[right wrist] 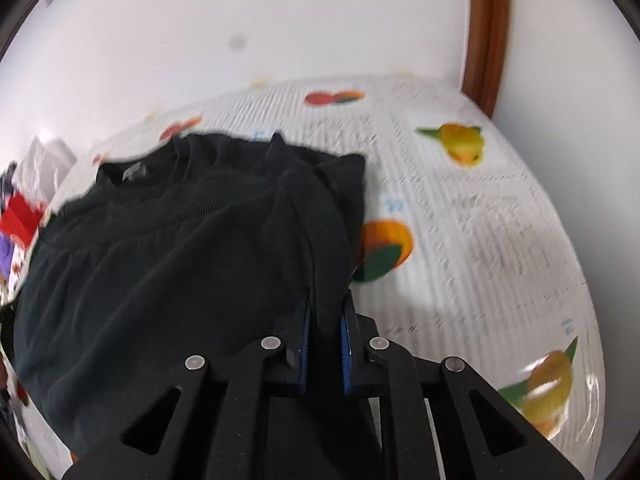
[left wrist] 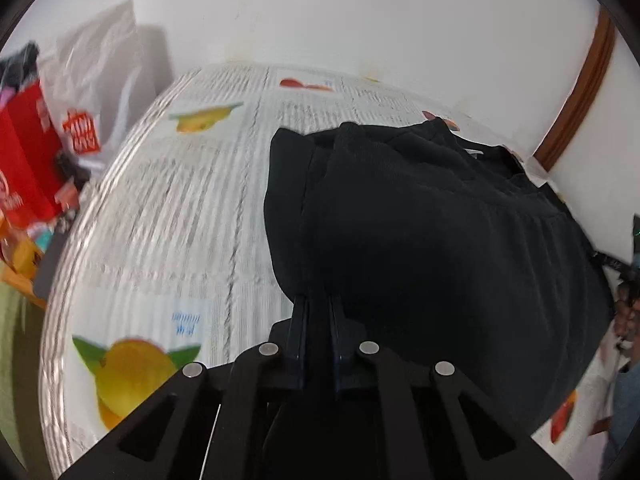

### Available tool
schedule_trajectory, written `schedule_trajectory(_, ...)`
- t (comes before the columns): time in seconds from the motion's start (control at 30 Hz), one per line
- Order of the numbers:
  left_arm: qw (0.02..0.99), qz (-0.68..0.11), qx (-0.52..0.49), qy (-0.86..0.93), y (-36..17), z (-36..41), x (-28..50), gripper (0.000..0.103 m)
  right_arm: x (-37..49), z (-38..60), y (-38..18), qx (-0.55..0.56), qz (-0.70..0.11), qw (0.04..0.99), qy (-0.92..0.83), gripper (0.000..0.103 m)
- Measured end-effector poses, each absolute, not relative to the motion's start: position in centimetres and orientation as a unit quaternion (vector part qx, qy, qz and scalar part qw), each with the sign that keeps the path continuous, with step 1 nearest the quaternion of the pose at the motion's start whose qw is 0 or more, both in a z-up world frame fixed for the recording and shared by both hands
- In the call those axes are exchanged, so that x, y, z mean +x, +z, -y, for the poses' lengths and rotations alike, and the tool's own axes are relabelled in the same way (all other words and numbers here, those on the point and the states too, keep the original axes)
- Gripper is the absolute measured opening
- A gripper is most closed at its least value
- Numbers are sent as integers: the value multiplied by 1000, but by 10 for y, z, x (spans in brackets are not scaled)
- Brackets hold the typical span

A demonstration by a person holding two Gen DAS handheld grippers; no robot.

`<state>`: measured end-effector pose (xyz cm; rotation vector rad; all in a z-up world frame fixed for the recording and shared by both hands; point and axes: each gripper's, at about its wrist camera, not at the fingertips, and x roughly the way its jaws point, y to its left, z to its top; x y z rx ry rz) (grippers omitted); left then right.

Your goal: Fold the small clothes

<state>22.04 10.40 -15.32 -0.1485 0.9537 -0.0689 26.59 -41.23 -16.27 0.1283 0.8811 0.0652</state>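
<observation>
Plain white wall [right wrist: 240, 20], brown wooden frame [right wrist: 486, 32] at right; worktop [left wrist: 168, 208] under fruit-print plastic cover, even light.

The garment [right wrist: 168, 264] is lying on the table cover [right wrist: 472, 240], filling the 9 o'clock half of the right wrist view, its neckline at 11 o'clock. In the left wrist view it is spreading toward 3 o'clock, while the bags [left wrist: 52, 136] are standing at 9 o'clock beyond the table edge.

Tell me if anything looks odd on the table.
Nothing damaged or spilled. The black shirt lies rumpled on the fruit-print tablecloth, its side edges pinched by each hand-held gripper.
</observation>
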Motion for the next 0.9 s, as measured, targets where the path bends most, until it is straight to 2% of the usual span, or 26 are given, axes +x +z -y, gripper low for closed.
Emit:
schedule_trajectory(0.3,886,-457,-63,-47,-152,-63,281,9,313,456,-164,58,-413,909,-20,14)
schedule_trajectory(0.37,885,-461,-44,-42,-155,-56,283,11,310,469,-166,83,-422,902,-26,35)
schedule_trajectory(0.43,888,-457,-23,-37,-154,-54,275,18,291,474,-164,85,-416,905,-29,40)
schedule_trajectory(0.57,886,-462,-28,-41,-154,-66,251,20,245,474,-166,68,-414,907,-42,41)
schedule_trajectory(0.77,889,-454,-46,-38,-151,-88,202,29,188,477,-164,81,-409,906,-77,41)
schedule_trajectory(0.8,890,-452,-46,-36,-150,-92,193,34,178,473,-159,77,-406,906,-90,41)
schedule_trajectory(0.9,890,-452,-42,-36,-149,-100,174,35,172,429,-138,15,-392,915,-97,41)
